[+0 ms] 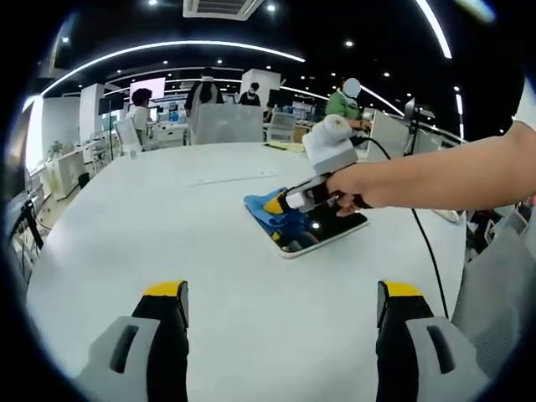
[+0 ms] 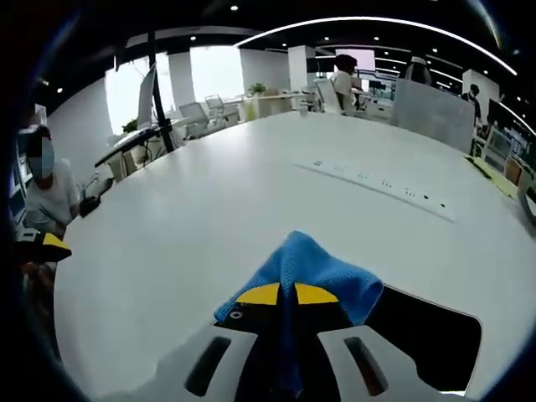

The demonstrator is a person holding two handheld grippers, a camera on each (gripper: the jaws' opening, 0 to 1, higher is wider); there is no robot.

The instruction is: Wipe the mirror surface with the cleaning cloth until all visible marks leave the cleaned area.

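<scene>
A flat rectangular mirror (image 1: 328, 235) lies on the white table (image 1: 167, 218), reflecting the dark ceiling. A blue cleaning cloth (image 1: 280, 219) rests on the mirror's left end. My right gripper (image 1: 276, 203), held by a hand coming in from the right, is shut on the cloth and presses it onto the mirror. In the right gripper view the yellow-tipped jaws (image 2: 287, 294) pinch the blue cloth (image 2: 311, 272) over the dark mirror (image 2: 427, 339). My left gripper (image 1: 283, 297) stays open low over the table in front of the mirror, holding nothing.
A black cable (image 1: 423, 230) runs from the right gripper across the table. A long white strip (image 2: 381, 186) lies flat on the table farther out. Chairs (image 1: 226, 124) and several people stand around the table's far edge.
</scene>
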